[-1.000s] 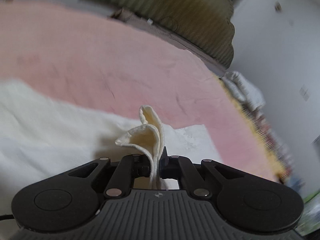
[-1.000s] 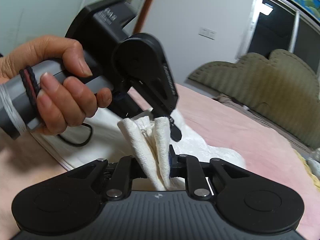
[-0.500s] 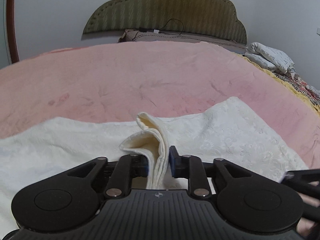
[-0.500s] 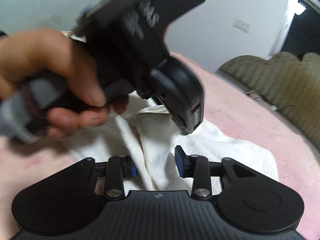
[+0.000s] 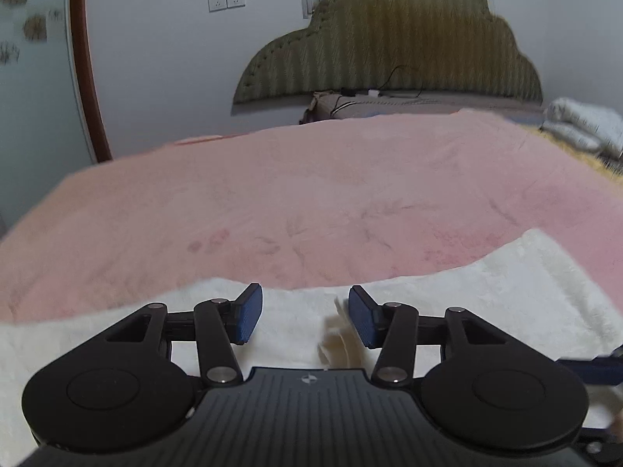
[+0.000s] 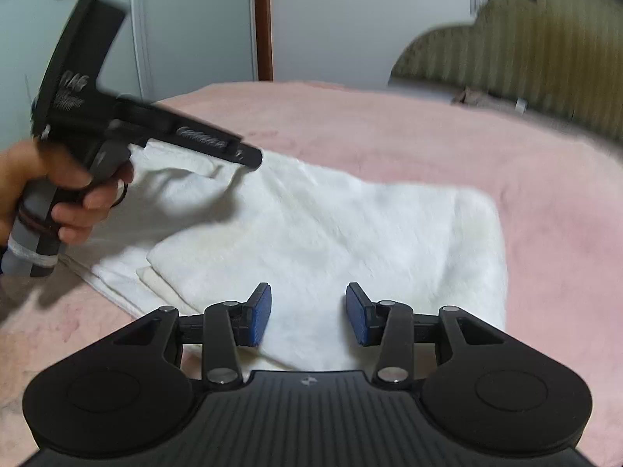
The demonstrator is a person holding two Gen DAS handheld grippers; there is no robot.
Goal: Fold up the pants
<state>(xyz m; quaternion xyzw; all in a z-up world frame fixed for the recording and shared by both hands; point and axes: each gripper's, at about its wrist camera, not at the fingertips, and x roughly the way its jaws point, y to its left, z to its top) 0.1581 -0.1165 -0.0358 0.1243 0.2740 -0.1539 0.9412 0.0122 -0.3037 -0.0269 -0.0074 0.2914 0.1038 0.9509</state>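
The white pants [image 6: 331, 229] lie folded in a flat stack on the pink bedspread [image 6: 428, 136]. My right gripper [image 6: 307, 313] is open and empty, just above their near edge. My left gripper [image 5: 304, 317] is open and empty over the white pants [image 5: 506, 288], with a loose fold of cloth [image 5: 338, 338] lying between its blue pads. In the right wrist view the left gripper [image 6: 249, 157] hovers over the far left part of the pants, held by a hand [image 6: 74, 202].
A green padded headboard [image 5: 389, 43] stands at the far end of the bed. A pile of white cloth [image 5: 584, 124] sits at the bed's far right edge. A wall with sockets [image 5: 226, 0] and a brown door frame [image 5: 83, 62] lie behind.
Both grippers have opened and let go of the pants' edges. The cloth has dropped flat onto the stack. Both grippers have drawn back a little.
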